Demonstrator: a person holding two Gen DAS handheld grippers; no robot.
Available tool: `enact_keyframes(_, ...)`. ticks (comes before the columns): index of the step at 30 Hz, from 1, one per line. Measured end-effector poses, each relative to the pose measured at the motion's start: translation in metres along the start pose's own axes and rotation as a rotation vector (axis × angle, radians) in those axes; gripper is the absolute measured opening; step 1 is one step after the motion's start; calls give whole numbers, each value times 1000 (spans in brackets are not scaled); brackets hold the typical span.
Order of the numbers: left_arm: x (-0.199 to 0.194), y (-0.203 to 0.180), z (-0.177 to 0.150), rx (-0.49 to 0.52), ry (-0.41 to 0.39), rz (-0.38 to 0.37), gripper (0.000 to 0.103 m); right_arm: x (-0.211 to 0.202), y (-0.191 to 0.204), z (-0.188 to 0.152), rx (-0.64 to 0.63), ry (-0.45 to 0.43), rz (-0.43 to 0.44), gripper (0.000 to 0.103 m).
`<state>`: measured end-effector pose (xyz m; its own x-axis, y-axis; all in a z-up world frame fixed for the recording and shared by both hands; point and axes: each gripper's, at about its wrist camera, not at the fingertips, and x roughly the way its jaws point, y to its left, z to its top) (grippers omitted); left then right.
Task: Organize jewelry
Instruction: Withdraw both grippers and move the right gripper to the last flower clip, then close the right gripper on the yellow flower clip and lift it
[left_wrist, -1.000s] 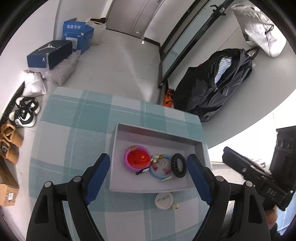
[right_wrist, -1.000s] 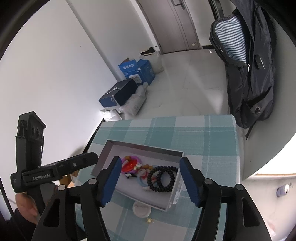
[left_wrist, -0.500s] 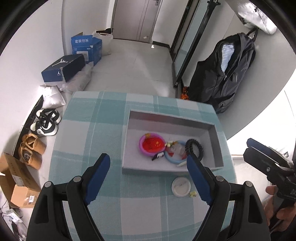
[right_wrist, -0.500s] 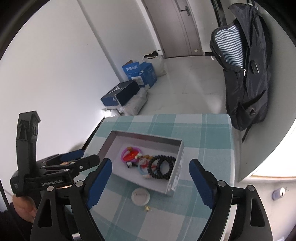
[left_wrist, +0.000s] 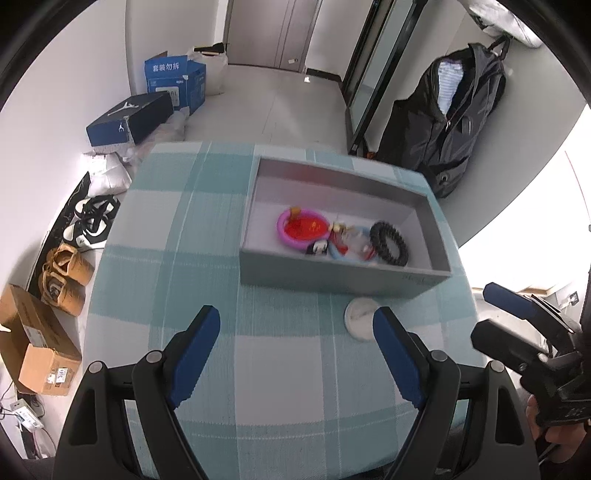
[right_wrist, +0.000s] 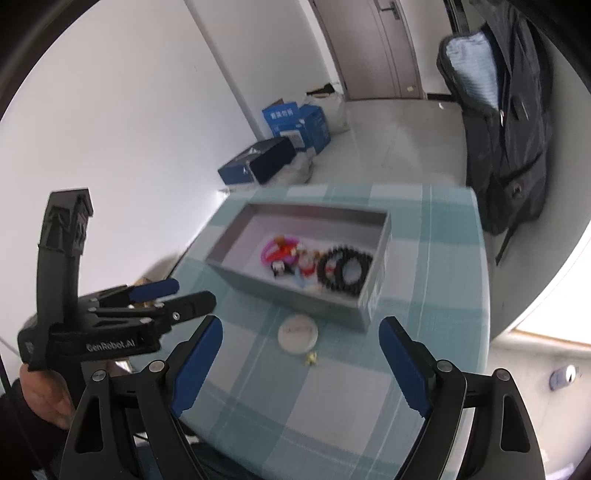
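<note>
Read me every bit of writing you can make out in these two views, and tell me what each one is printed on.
"GenRobot.AI": white lettering on the black body of the left tongs.
"套装勿拆": white characters on the light blue carton by the wall.
Jumping-figure logo, no words: dark blue shoebox.
Round white lid: faint mark, too blurred to read.
Grey box: faint print on its front wall, unreadable.
Brown cardboard box: label too small.

A home's entrance hall — pairs of shoes (left_wrist: 79, 236) line the white wall beside blue cardboard shoeboxes (left_wrist: 130, 118), a black jacket (left_wrist: 448, 122) hangs opposite (over a striped lining), and a grey door (left_wrist: 271, 31) closes the pale tiled floor (left_wrist: 280, 107).
</note>
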<state>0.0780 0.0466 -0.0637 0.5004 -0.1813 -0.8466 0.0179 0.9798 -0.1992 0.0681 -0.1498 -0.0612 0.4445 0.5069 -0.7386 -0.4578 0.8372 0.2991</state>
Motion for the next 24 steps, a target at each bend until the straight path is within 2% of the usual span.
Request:
enact_keyframes(6,10,2,-11,19,33,10,82,20,10,-15,-76,68,-28,83)
enact_keyframes(13,15,8,-13,31,46,20,82,50,16,-21,-121,150,-39,54)
enact_keyframes(17,16,13,-11,14,54,8,82,63,17,-22,-132,178,-62,49)
enact_keyframes(20,18,14,-11,6,59,2,82,69,14,-22,-129,195,-78,38)
enact_keyframes(22,19,16,-10,4,63,-7,82,72,13,-22,-120,203,-76,27)
enact_keyframes(24,20,16,-10,-1,70,-16,82,73,12,-22,-118,204,-87,24)
